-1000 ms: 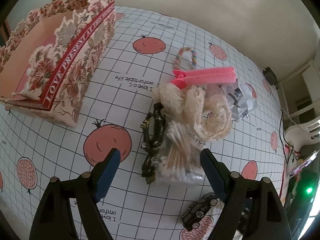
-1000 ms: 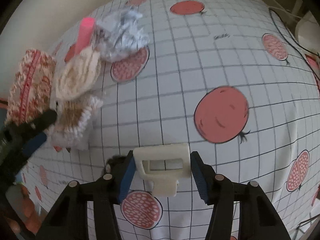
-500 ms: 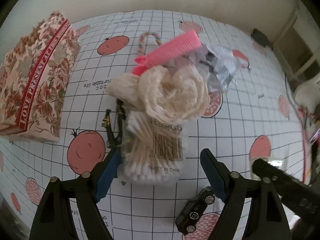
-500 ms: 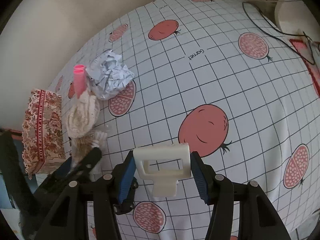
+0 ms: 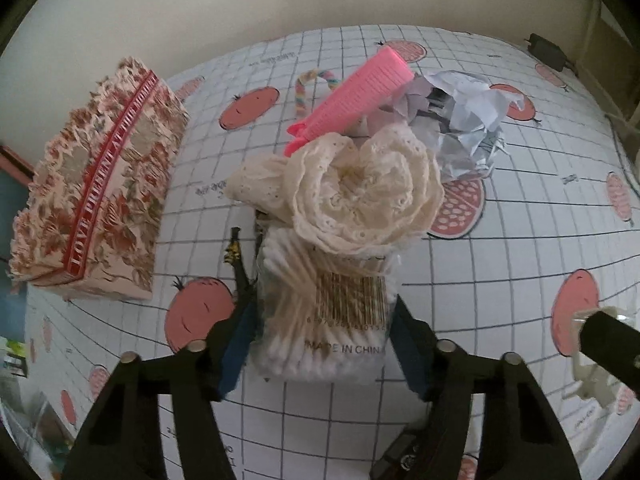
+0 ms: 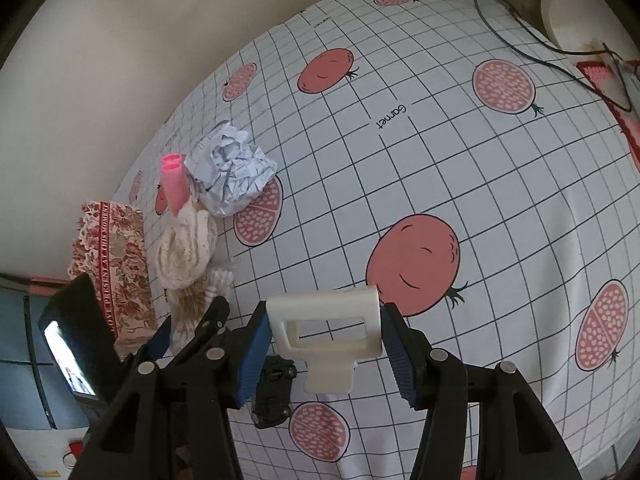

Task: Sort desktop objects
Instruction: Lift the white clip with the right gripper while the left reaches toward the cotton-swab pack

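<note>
A clear pack of cotton swabs (image 5: 324, 320) lies on the tablecloth, and a cream lace scrunchie (image 5: 352, 188) rests on its far end. My left gripper (image 5: 324, 344) points down over the pack. Its jaws are closing, and the blue pads (image 5: 240, 344) touch the pack's two sides. The right wrist view shows the same gripper (image 6: 188, 320) straddling the pack (image 6: 192, 304). My right gripper (image 6: 324, 320) is shut on a white plastic frame piece (image 6: 320, 328), held above the table. A pink comb (image 5: 352, 96) leans on crumpled paper (image 5: 464, 128).
A floral gift box (image 5: 96, 200) stands at the left. A black ornate hair clip (image 5: 240, 268) lies beside the pack, and a rainbow hair tie (image 5: 308, 84) lies farther back. A black toy car (image 6: 274, 392) sits beneath my right gripper. Cables (image 6: 520, 28) run along the far right edge.
My left gripper moved in over the swab pack and its jaws narrowed onto it. My right gripper rose and turned with the white piece still held, so more of the table shows.
</note>
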Available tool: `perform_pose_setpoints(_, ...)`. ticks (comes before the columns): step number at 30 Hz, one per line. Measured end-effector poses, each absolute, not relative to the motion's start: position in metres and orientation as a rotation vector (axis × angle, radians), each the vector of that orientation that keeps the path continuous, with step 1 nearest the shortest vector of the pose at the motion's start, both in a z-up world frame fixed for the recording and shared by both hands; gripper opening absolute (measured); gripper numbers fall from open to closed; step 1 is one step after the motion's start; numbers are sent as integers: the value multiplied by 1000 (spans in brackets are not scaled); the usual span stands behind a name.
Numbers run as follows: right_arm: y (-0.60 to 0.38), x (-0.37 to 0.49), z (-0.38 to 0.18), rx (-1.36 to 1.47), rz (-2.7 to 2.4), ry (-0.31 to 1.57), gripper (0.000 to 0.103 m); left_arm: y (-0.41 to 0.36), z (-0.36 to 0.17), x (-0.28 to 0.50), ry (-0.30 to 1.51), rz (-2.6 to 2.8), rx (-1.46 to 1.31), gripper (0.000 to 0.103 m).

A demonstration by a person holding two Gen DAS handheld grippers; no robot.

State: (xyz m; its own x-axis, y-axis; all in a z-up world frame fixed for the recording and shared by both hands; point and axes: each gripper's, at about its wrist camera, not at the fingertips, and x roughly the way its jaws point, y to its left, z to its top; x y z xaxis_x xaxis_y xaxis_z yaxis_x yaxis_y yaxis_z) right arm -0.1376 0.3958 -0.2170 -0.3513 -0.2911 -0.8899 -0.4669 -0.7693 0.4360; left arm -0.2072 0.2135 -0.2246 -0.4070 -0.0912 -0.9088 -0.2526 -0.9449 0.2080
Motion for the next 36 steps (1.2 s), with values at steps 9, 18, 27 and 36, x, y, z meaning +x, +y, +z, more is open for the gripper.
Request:
perform_pose_setpoints(9, 405, -137, -213, -1667, 2267, 1094, 58, 217, -228, -208, 364, 2397, -1643, 44)
perform_pose_setpoints(18, 402, -137, -211, -1655, 2270, 1117, 58, 212, -223, -208, 208, 2300, -1642, 42)
perform_pose_setpoints(27, 402, -136, -208, -1623, 2274, 1141, 58, 207, -205, -206, 159, 2287, -1623, 42)
perform_pose_setpoints(36, 407, -126, -170, -1366, 2423, 1178, 58, 190, -168, -203, 86, 2337, -1561, 42)
